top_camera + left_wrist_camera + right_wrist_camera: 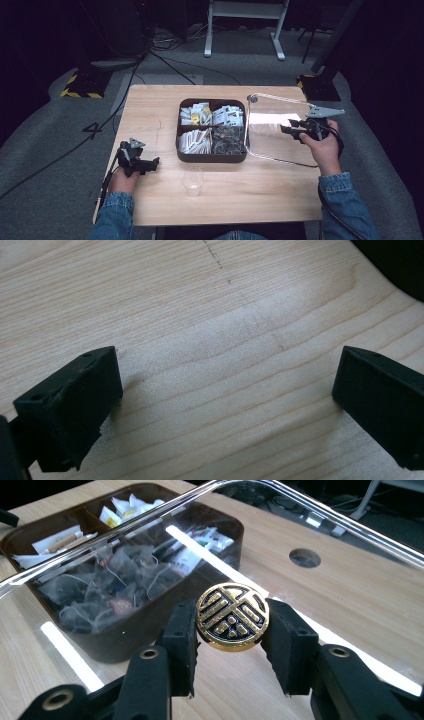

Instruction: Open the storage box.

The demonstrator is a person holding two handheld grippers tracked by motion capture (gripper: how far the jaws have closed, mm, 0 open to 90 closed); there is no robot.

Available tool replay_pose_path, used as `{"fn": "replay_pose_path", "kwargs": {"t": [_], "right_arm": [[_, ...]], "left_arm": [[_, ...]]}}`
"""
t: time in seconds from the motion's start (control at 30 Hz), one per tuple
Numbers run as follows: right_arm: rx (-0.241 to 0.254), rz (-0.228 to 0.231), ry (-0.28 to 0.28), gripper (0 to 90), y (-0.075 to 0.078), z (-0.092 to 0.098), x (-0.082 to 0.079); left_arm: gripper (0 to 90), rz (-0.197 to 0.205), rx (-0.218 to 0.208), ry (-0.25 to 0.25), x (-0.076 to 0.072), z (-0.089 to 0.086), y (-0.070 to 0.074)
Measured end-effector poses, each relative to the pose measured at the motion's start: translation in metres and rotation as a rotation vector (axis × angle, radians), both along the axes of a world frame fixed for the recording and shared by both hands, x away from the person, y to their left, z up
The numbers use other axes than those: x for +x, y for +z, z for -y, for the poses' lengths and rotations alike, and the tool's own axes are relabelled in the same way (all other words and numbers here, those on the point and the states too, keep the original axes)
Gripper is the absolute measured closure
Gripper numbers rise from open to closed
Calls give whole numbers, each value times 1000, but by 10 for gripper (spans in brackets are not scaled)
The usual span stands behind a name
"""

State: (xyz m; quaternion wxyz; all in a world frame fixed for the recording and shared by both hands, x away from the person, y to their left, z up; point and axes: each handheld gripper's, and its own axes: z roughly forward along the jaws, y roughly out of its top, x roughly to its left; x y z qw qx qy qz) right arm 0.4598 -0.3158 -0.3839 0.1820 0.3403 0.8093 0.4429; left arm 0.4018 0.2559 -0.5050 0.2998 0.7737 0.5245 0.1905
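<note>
Right gripper [231, 652] clamped on the round gold-and-black knob [232, 616] of a clear lid [272, 127], held tilted just right of the brown compartment box [212, 156] of packets. Left gripper [225, 405] spread wide over bare wooden table [210, 315], grasping nothing. Clear cup [193, 181] near the front of the box.

High view: fixed above the near edge, facing forward and down over the whole table [150, 105], floor beyond; left gripper view: close over bare wood, looking steeply down; right gripper view: low and near, facing across the clear lid [350, 600] toward the brown box [125, 630], both also seen from above.
</note>
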Motion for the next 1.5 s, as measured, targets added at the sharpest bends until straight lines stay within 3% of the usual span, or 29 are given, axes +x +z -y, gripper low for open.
{"fn": "replay_pose_path", "kwargs": {"t": [0.4, 0.53, 0.8, 0.9, 1.17, 1.5], "right_arm": [[-25, -47, -64, 583, -17, 23, 6], [-1, -75, -84, 583, -24, 35, 10], [-40, -86, -112, 583, -44, 47, 18], [-59, -92, -124, 583, -52, 49, 21], [-38, -127, -142, 583, -71, 55, 27], [-68, -141, -137, 583, -83, 49, 29]], "left_arm": [[0, -2, -6, 0, 0, 0, 0], [0, -2, -4, 0, 0, 0, 0], [0, -4, -1, -3, 1, -1, 0], [0, -4, -1, -3, 1, -1, 0], [0, -4, -2, -1, 1, -1, 0], [0, -1, -2, 1, 1, -1, 0]]}}
